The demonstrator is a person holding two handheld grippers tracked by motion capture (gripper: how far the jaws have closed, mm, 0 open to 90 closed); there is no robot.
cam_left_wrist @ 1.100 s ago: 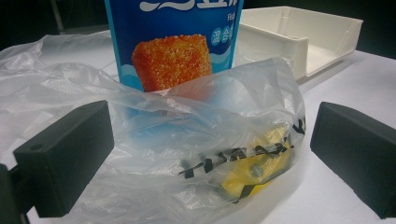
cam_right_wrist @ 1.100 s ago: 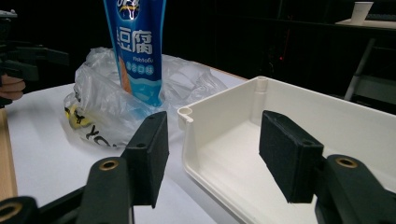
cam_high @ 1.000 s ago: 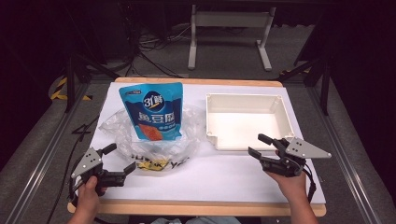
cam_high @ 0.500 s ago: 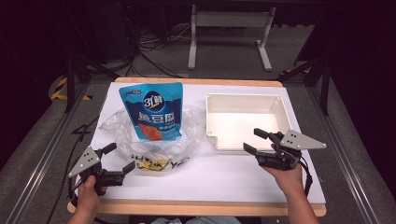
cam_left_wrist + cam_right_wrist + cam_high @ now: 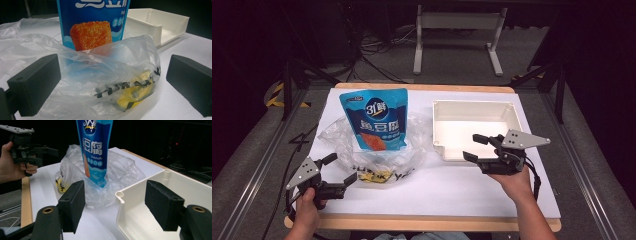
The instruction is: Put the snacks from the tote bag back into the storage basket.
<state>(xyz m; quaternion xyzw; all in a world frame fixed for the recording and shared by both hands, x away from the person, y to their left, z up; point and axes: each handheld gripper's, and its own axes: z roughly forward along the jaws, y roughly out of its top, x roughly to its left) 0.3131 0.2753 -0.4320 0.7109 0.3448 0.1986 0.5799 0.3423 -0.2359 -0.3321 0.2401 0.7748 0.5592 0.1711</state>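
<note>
A blue fish-tofu pouch [image 5: 377, 120] stands upright inside a crumpled clear plastic bag [image 5: 362, 152] at the table's left middle. Something yellow [image 5: 135, 93] lies in the bag's near end. My left gripper [image 5: 341, 167] stands open just in front of the bag, and its jaws flank the bag's end [image 5: 107, 75] without touching it. My right gripper [image 5: 470, 147] hovers open over the front left corner of a white tray [image 5: 472, 107]. Its jaws have just been opening, and the tray's corner [image 5: 121, 195] shows between them untouched. The pouch [image 5: 96, 150] rises beyond.
The white sheet covers a wooden tabletop whose near edge [image 5: 422, 222] runs along the bottom. The left gripper [image 5: 46, 155] in a hand shows at the far left of the right gripper view. Dark floor, cables and a metal stand [image 5: 457, 35] lie behind the table.
My right gripper has moved left and slightly up toward the tray's front corner, and its jaws stand wider apart. The left gripper, bag and pouch have stayed put.
</note>
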